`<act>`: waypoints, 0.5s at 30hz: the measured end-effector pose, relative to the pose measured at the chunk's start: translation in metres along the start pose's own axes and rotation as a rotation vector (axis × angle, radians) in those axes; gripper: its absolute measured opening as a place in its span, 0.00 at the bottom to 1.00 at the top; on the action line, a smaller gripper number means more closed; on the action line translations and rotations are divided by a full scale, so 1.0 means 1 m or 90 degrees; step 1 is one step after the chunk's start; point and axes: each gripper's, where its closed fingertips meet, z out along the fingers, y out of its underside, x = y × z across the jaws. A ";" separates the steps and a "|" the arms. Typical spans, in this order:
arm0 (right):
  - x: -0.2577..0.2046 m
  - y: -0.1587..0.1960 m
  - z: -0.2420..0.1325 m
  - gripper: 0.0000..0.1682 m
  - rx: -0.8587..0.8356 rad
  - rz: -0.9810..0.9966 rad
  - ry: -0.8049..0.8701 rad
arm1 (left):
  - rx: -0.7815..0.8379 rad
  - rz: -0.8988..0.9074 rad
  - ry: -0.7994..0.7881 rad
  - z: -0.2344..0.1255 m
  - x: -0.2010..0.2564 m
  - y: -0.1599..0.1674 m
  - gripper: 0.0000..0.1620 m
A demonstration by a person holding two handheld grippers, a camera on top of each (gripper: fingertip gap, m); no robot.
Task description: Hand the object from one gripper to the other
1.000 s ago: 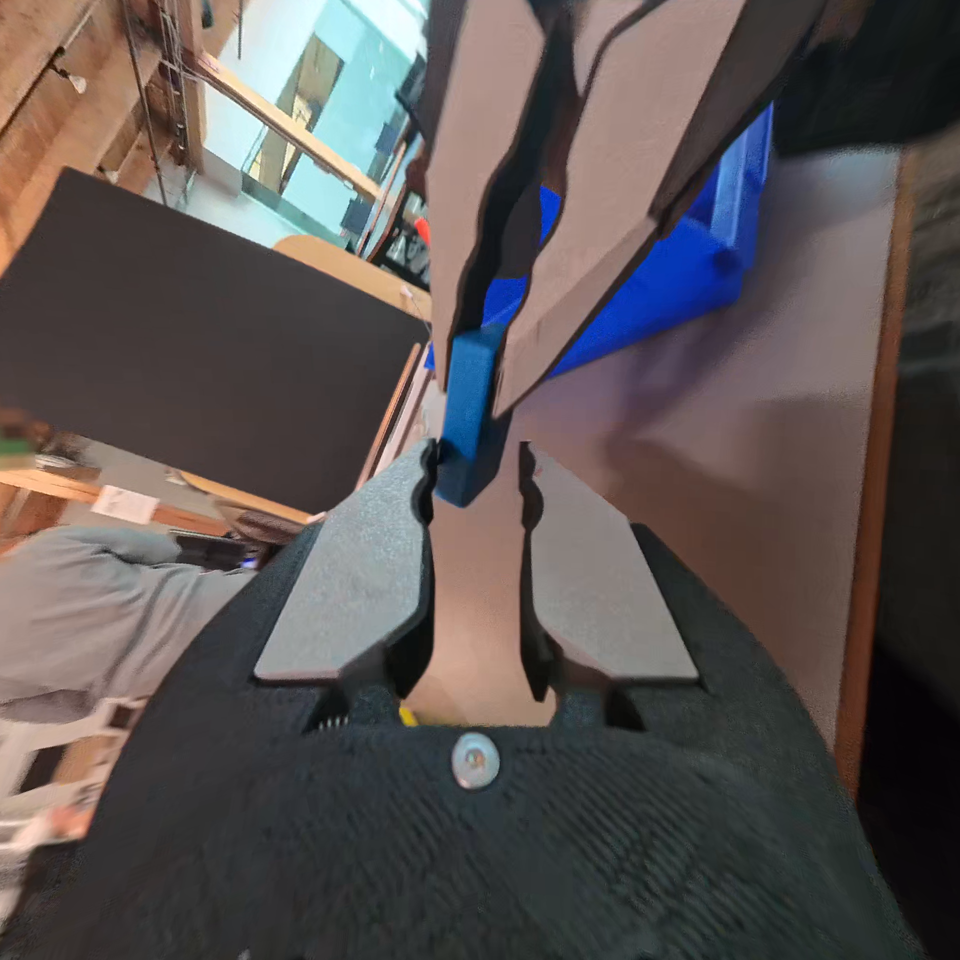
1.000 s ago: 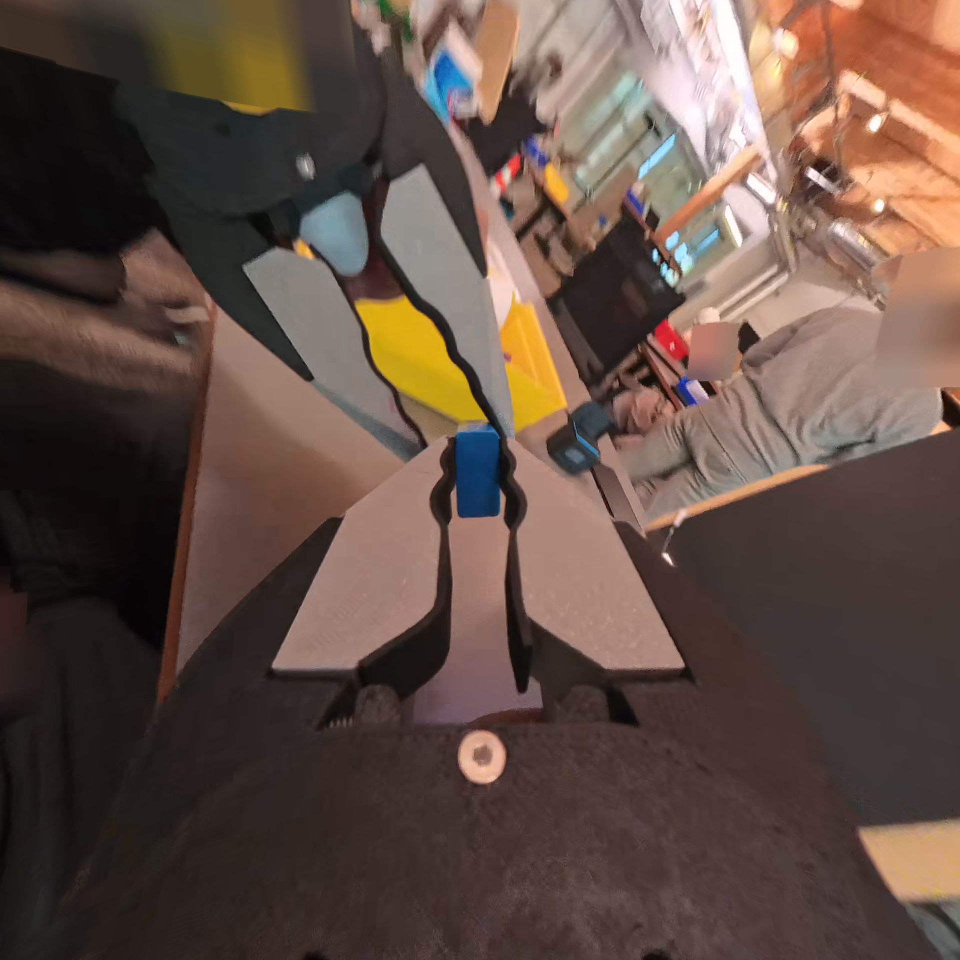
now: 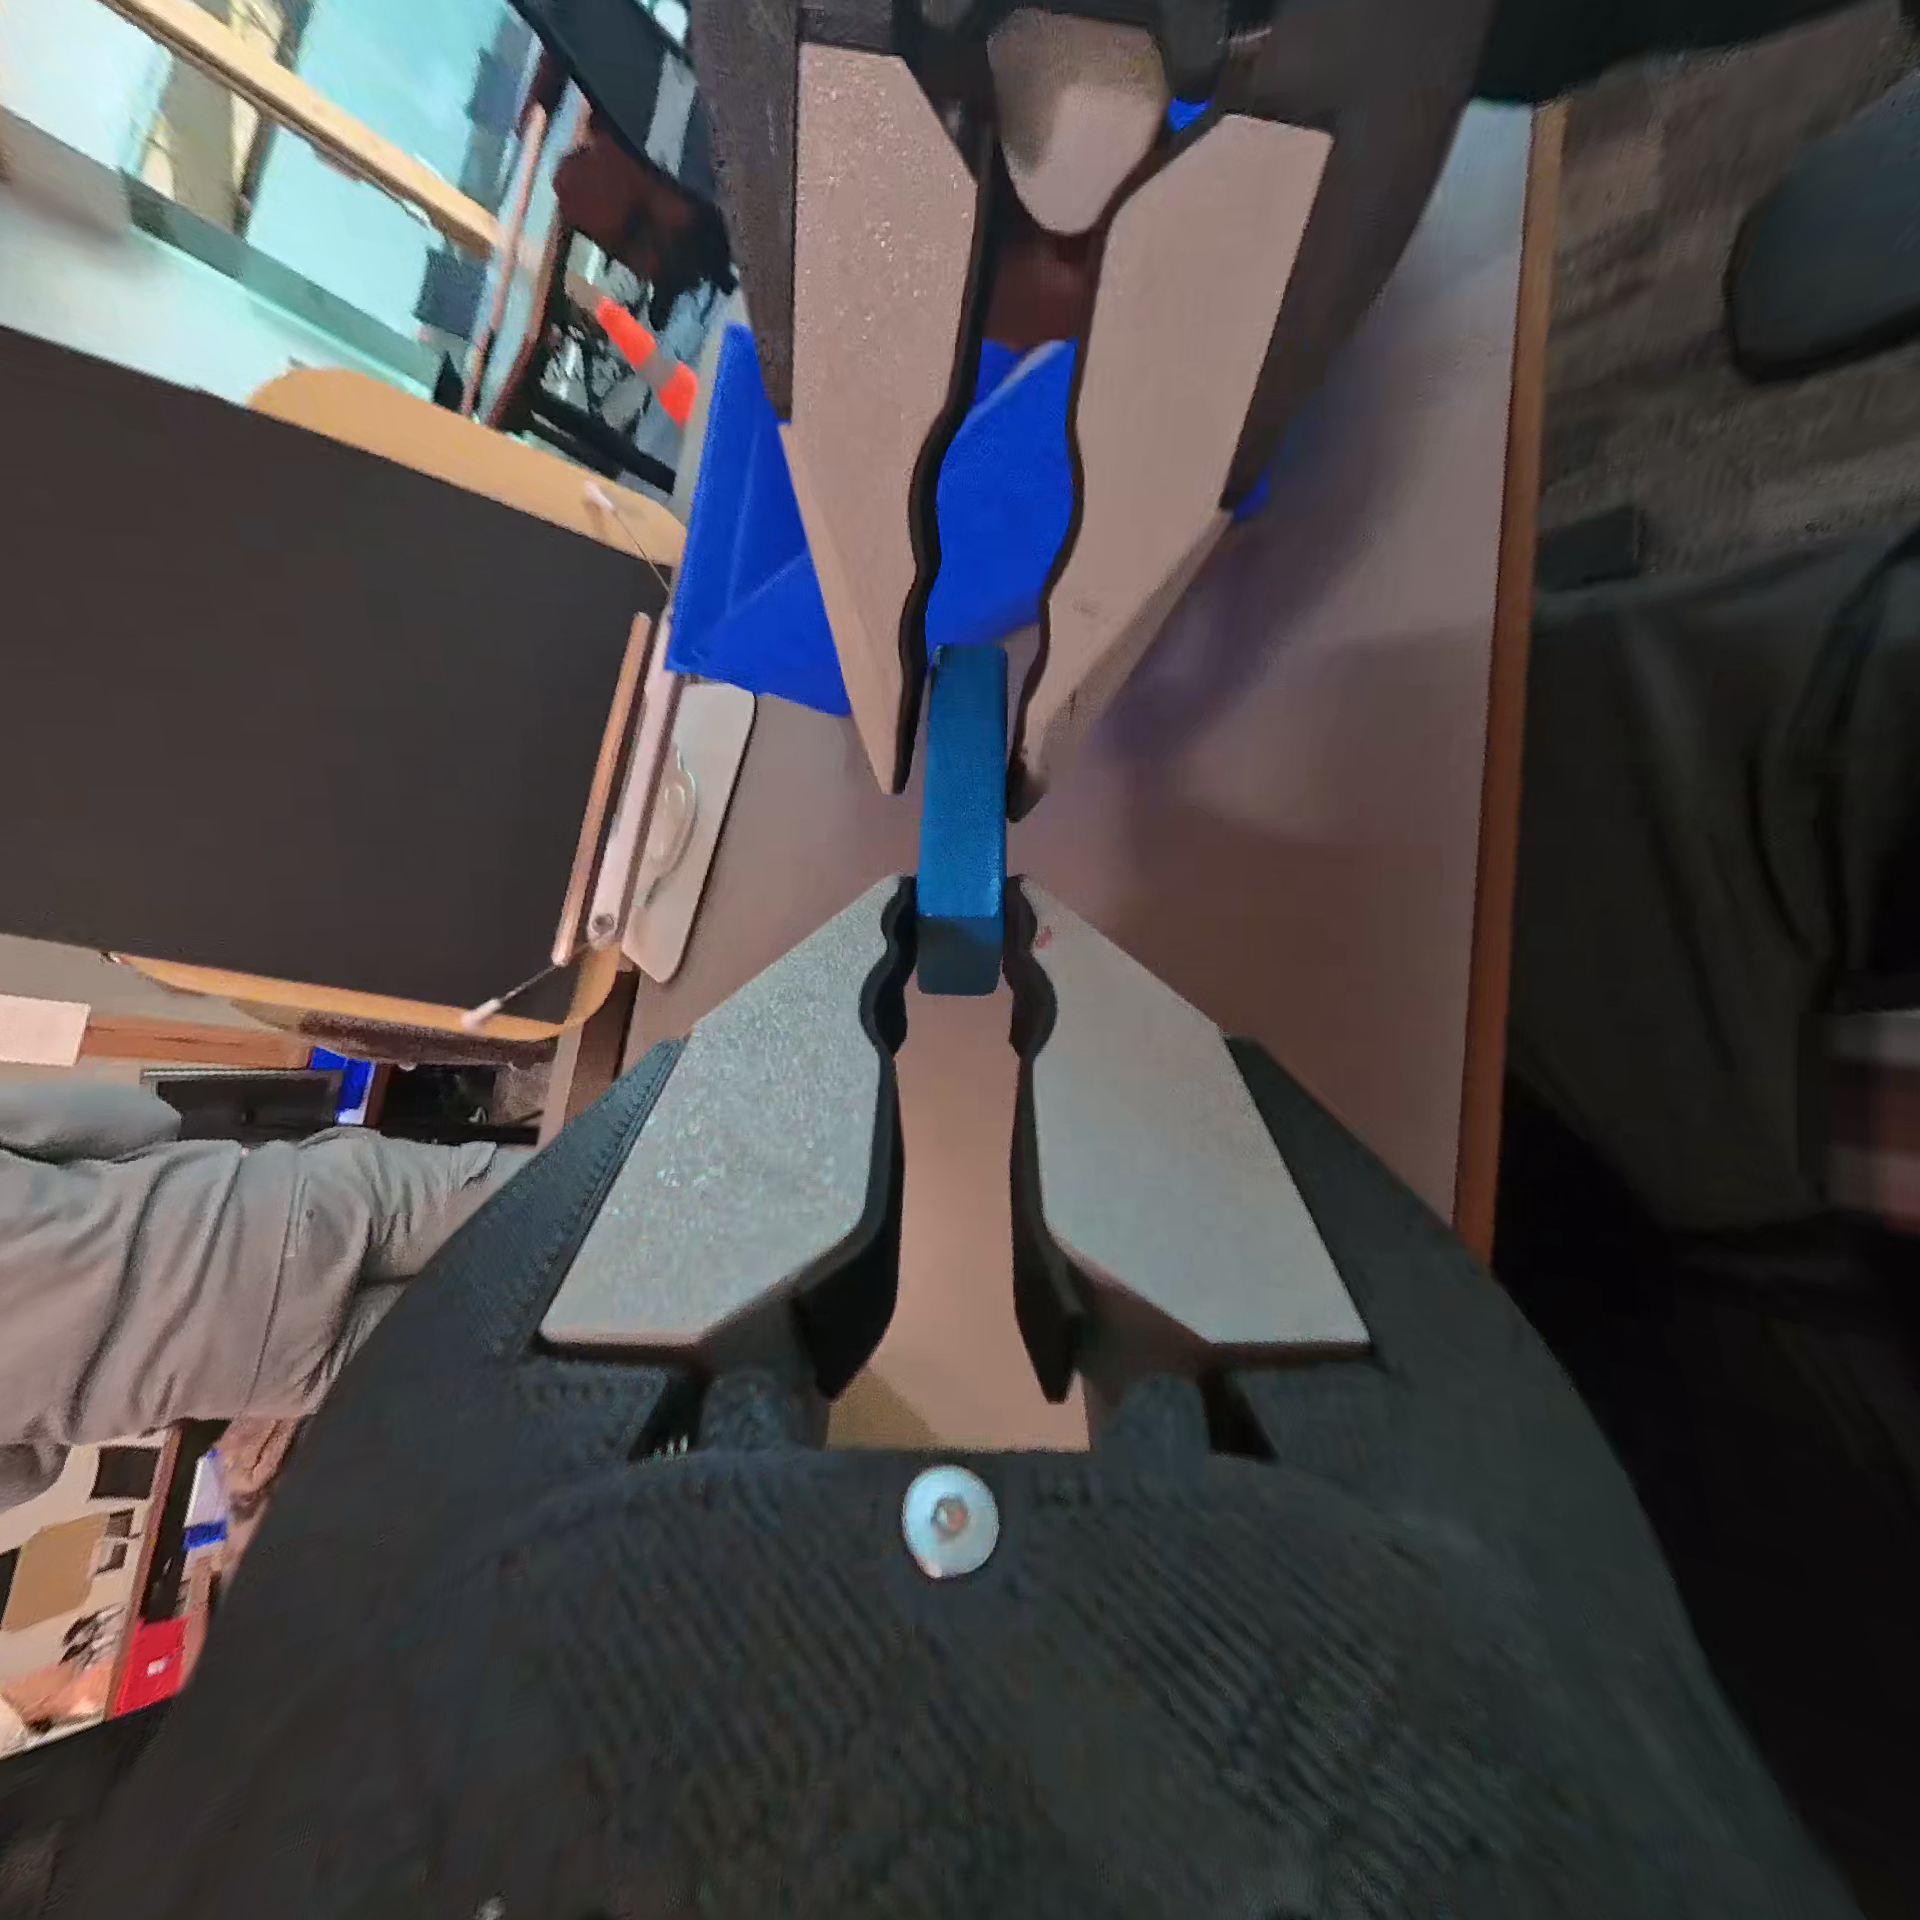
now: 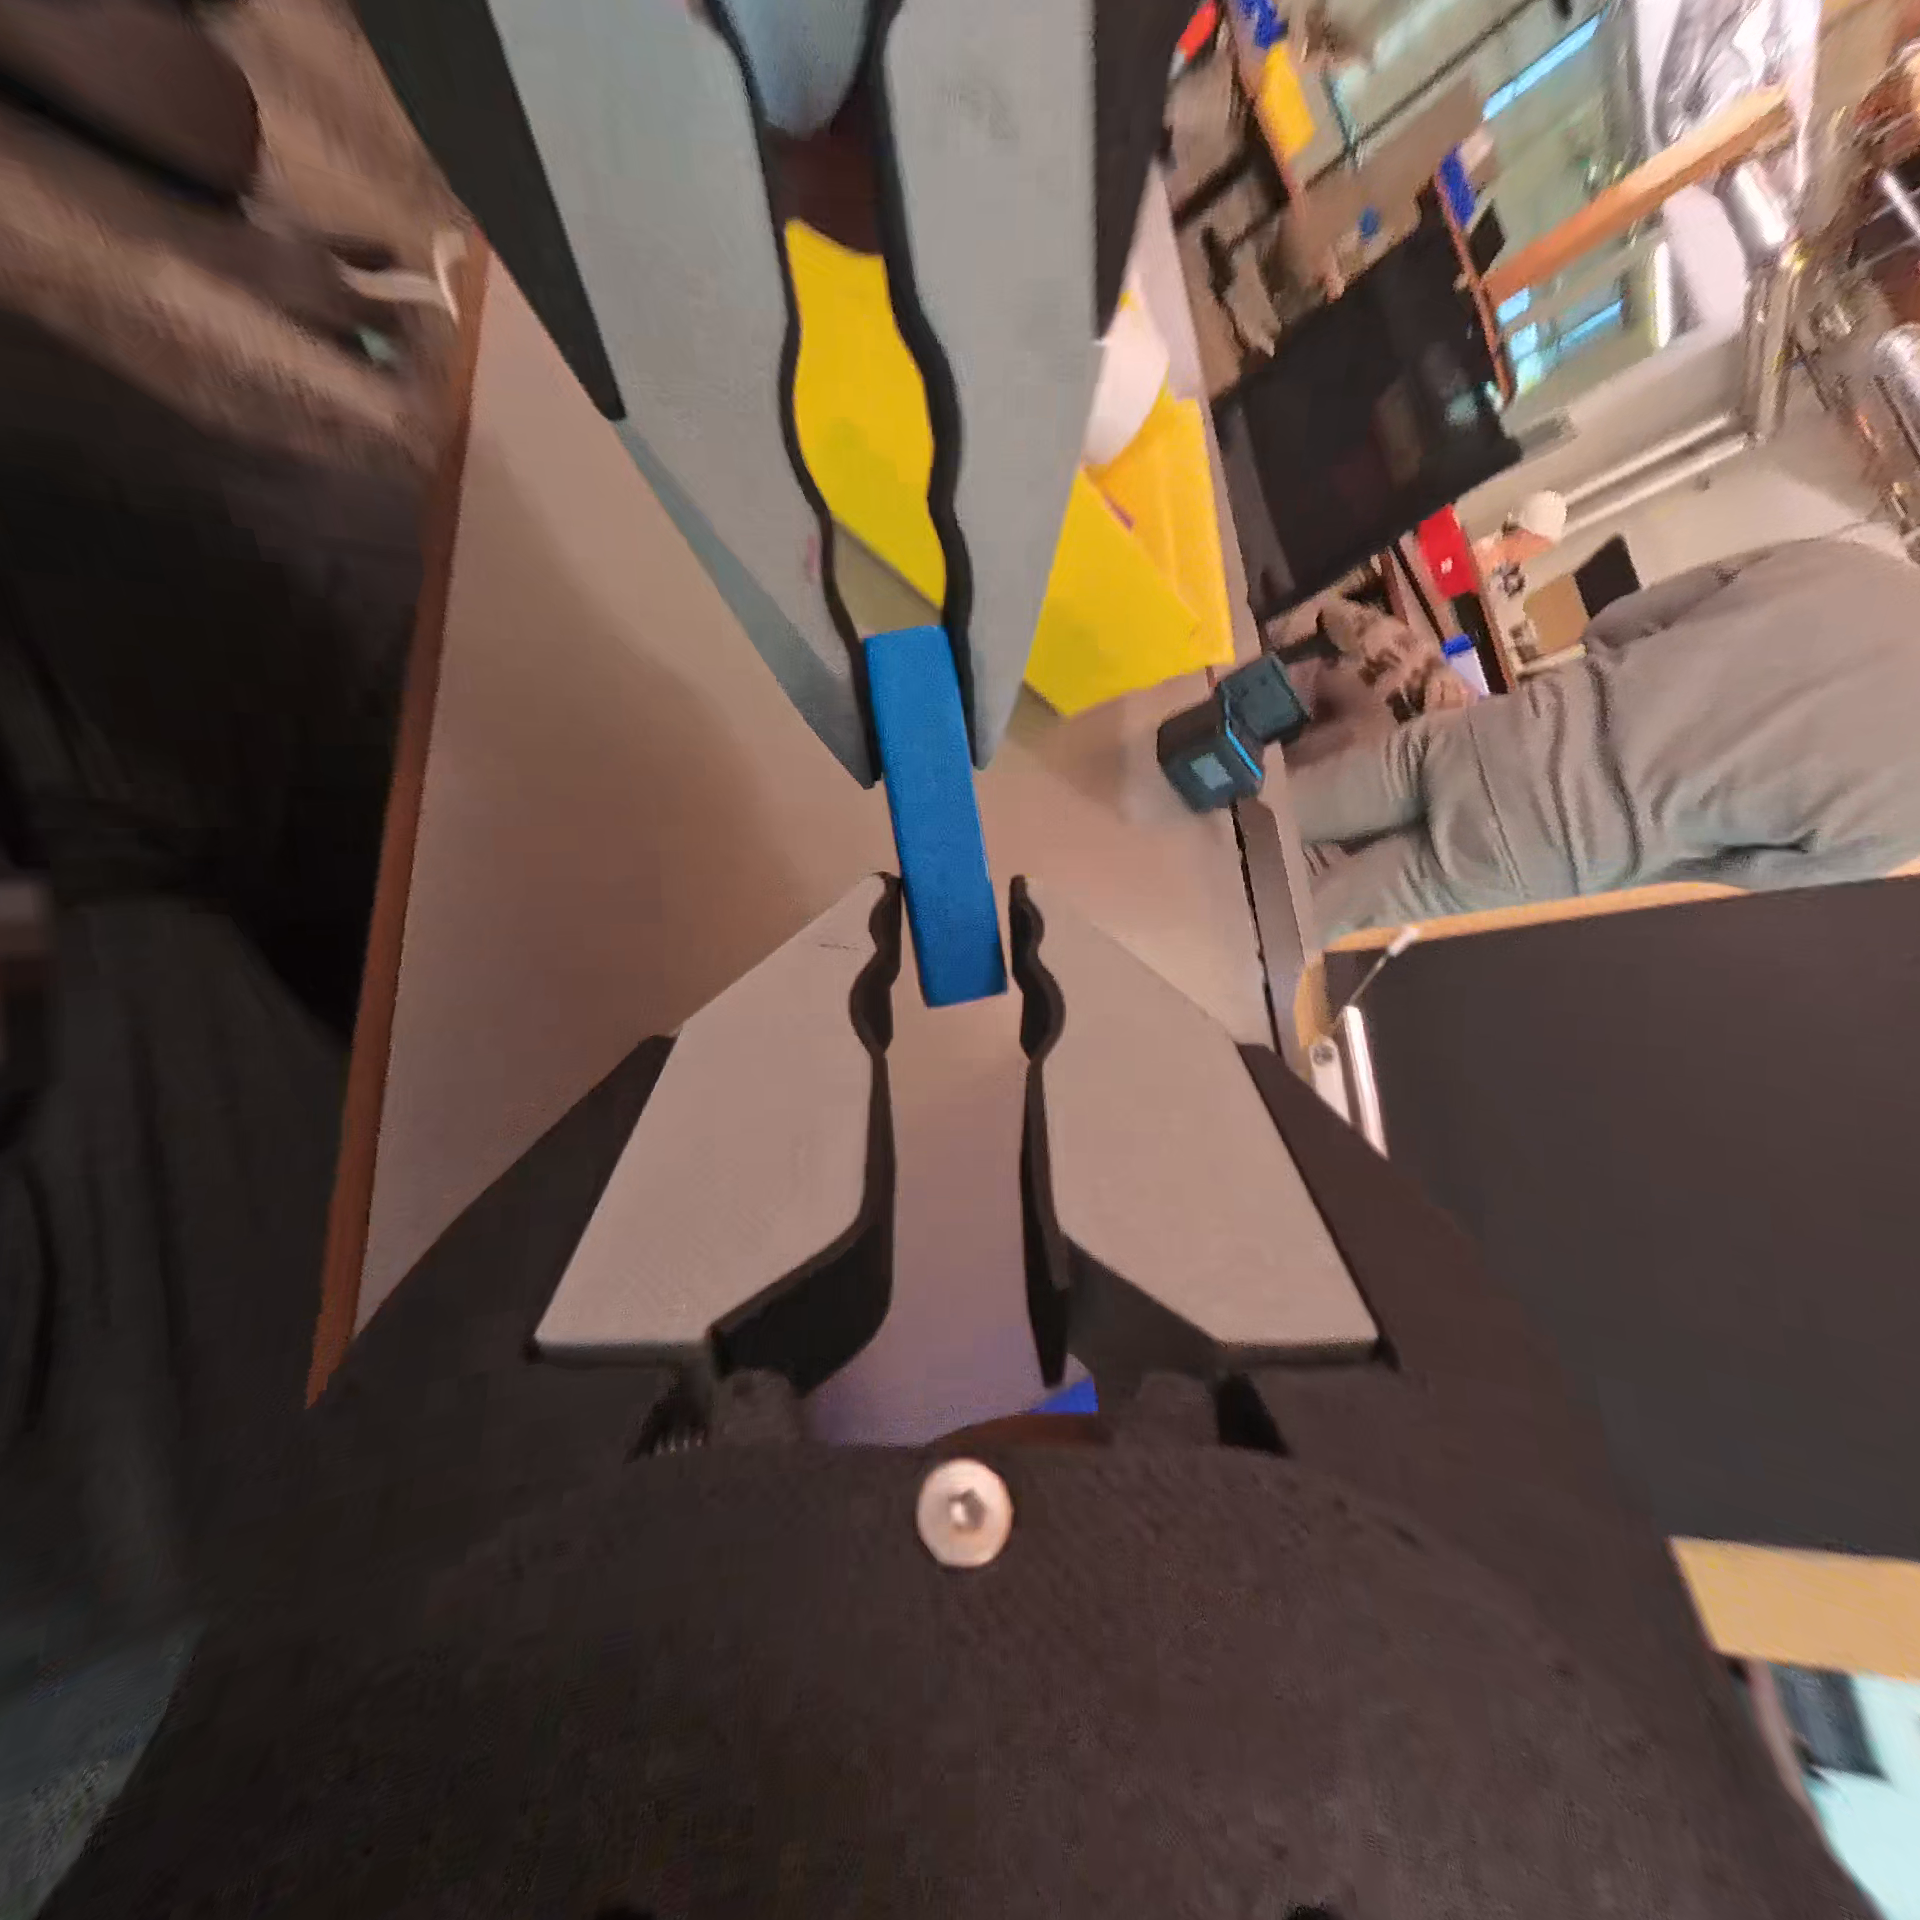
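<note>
A narrow blue block (image 3: pixel 961 810) hangs in the air between the two grippers, above the table. My left gripper (image 3: pixel 961 899) is shut on its near end in the left wrist view. My right gripper (image 3: pixel 961 790) comes from the top of that view and has its fingertips around the far end. In the right wrist view the block (image 4: pixel 935 831) is slightly tilted. My right gripper (image 4: pixel 954 894) is closed around its near end, and the left gripper (image 4: pixel 923 769) clamps its far end. The two grippers point at each other, tip to tip.
A blue bin (image 3: pixel 748 561) sits on the pale table (image 3: pixel 1299 831) behind the right gripper. A yellow bin (image 4: pixel 1122 582) sits behind the left gripper. A black and blue device (image 4: pixel 1231 743) lies near the table's far edge. A person in grey (image 4: pixel 1610 748) sits beyond, beside a black panel (image 3: pixel 260 675). Both grippers' tips are close together, under 4 cm apart.
My left gripper was open beside the block's end; it has since lined up with the right gripper and closed on the block. The right gripper still holds its end.
</note>
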 end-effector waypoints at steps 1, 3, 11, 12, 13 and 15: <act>-0.003 0.002 0.005 0.10 -0.025 -0.019 0.004 | -0.002 -0.004 0.006 0.003 0.002 0.001 0.09; -0.009 0.001 0.015 0.10 -0.040 -0.032 -0.001 | 0.041 -0.034 0.036 0.003 0.007 -0.008 0.08; 0.049 0.002 -0.020 0.08 0.001 0.033 0.142 | 0.115 -0.192 -0.063 -0.015 -0.041 -0.006 0.21; 0.066 0.010 -0.037 0.08 0.000 0.059 0.186 | 0.125 -0.204 -0.085 -0.019 -0.050 -0.004 0.20; 0.079 0.018 -0.054 0.08 0.005 0.097 0.214 | 0.137 -0.211 -0.098 -0.024 -0.056 -0.003 0.19; 0.102 0.039 -0.085 0.08 0.011 0.187 0.265 | 0.159 -0.231 -0.120 -0.031 -0.067 -0.002 0.17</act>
